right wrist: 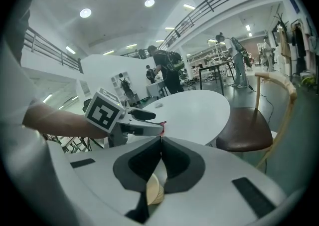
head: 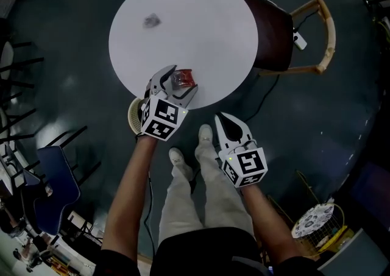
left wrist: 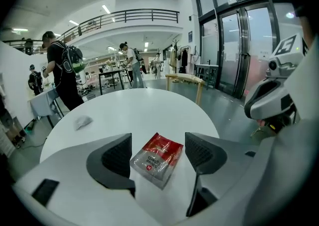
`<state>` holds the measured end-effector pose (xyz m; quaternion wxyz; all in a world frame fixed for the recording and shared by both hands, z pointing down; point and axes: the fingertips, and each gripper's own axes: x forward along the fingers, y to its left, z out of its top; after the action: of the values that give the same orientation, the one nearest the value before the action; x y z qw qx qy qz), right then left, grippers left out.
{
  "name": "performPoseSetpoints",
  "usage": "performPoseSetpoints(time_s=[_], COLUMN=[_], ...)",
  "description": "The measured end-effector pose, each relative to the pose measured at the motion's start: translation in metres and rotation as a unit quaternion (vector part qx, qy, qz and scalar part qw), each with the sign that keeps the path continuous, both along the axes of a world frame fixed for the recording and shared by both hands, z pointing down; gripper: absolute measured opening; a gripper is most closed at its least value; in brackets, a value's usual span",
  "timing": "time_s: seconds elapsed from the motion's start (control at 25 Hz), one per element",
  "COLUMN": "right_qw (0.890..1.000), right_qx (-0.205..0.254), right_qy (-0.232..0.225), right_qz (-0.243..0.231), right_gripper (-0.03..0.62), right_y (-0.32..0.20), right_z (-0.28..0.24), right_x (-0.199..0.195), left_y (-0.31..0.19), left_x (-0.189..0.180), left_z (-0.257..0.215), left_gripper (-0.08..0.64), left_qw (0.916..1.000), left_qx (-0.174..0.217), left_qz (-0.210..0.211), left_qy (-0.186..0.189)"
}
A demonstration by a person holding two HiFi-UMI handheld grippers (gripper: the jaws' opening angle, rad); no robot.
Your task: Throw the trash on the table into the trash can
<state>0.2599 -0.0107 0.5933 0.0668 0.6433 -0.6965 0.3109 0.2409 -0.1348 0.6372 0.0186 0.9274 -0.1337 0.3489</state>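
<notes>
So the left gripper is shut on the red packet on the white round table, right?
No: the left gripper is open, with the red packet between its jaws untouched, as the left gripper view shows. It does lie on the white round table.

Holding left tongs point(head: 181, 80) wide apart, angled down, left forearm point(head: 131, 189) stretched forward; holding right tongs point(head: 227, 118) pressed fully together, nearer the body, also pointing down

Wooden chair point(head: 277, 34) with brown seat, blue chair point(head: 56, 183), person with backpack point(left wrist: 61, 78), glass doors point(left wrist: 244, 45), balcony railing point(left wrist: 134, 16)
</notes>
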Motion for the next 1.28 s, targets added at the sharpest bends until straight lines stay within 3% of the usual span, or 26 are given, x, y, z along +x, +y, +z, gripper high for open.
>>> performPoseSetpoints(time_s=[0.24,0.52,0.96,1.28], right_qw=[1.0,1.0,1.0,1.0], right_qx=[-0.005,-0.011,-0.01,-0.009], right_qy=[-0.004,-0.007,-0.008,-0.006], right_qz=[0.004,0.002,0.002,-0.012], right_gripper=[0.018,0.018,0.018,0.018], right_y=[0.001,0.003,0.0,-0.005], right_z=[0.007,0.014,0.014,0.011], right_x=[0.006,0.013,0.02,0.016], left_y=[-0.006,-0.003,0.004,0.002], left_x=[0.008,0.012,0.008,0.003], left_z=[0.015,0.021,0.018,0.016], left_gripper=[0.362,0.359,0.161,0.06], left_qw=[0.9995,0.9995,0.999,0.9986], left_qx=[-0.004,-0.019,-0.008,0.005], left_qz=[0.015,0.007,-0.001,-0.009], left_qy=[-0.027,-0.025,-0.045,-0.051])
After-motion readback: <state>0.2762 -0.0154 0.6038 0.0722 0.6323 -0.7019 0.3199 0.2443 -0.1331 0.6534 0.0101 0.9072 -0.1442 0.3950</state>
